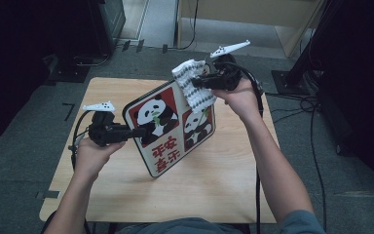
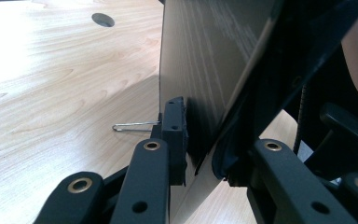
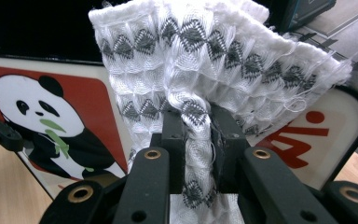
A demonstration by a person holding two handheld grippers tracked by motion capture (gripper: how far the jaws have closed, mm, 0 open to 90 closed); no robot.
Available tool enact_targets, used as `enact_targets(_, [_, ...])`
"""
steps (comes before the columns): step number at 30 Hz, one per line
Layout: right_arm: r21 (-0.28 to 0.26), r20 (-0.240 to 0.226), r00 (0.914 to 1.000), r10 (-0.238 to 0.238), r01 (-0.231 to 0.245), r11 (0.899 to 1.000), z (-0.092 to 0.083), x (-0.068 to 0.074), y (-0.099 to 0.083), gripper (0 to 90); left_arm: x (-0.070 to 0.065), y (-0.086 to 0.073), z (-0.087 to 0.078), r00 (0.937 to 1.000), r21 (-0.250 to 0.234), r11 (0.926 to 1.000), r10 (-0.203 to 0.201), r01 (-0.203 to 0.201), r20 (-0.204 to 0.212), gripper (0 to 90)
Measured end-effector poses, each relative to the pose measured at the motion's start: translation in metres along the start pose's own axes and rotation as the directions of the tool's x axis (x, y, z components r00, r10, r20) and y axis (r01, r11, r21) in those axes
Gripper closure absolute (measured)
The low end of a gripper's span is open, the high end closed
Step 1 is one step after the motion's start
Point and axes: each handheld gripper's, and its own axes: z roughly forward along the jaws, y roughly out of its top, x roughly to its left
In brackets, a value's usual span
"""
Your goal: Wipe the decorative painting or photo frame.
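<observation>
Two grippers are sharing the work. The left gripper (image 1: 139, 130) is clamping the edge of a panda board (image 1: 171, 127), holding it tilted up above the wooden table (image 1: 224, 175). The right gripper (image 1: 195, 82) is pinching a white-and-grey patterned cloth (image 1: 193, 84) between its closed jaws, and the cloth is draping over the board's upper right corner. Wiping looks like the step in hand — it is probably best done by keeping the board steady and dragging the cloth flat across the printed face, not bunched. Around the table, cables (image 1: 299, 105) are trailing over grey carpet. A thin metal clip (image 2: 133, 126) is lying on the tabletop just beside the board's lower edge — nothing else is blocking the stroke.
</observation>
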Motion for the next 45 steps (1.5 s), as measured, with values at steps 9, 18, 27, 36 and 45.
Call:
enact_targets(9, [0.008,-0.01,1.0,0.001,0.0,1.0,0.001,0.0,-0.007,78.8,0.0,0.0,0.0,1.0,0.0,1.0,-0.001,0.001,0.003,75.1])
enact_targets(18, [0.013,-0.022,0.9996,0.014,-0.014,1.0,0.004,-0.002,-0.016,78.7,0.0,0.0,0.0,1.0,0.0,1.0,-0.001,0.001,0.004,75.1])
enact_targets(27, [0.02,-0.027,0.9995,0.018,-0.017,1.0,0.007,-0.003,-0.023,78.8,0.0,0.0,0.0,1.0,-0.001,1.0,-0.001,0.001,0.005,75.0])
enact_targets(36, [0.022,-0.039,0.9989,0.026,-0.025,0.999,0.009,-0.005,-0.032,78.7,0.001,0.0,0.0,1.0,-0.002,1.0,0.0,0.0,0.008,75.0])
enact_targets(45, [0.031,-0.048,0.998,0.042,-0.04,0.999,0.014,-0.006,-0.043,78.8,0.0,0.0,0.0,1.0,-0.001,1.0,-0.001,0.001,0.007,75.0])
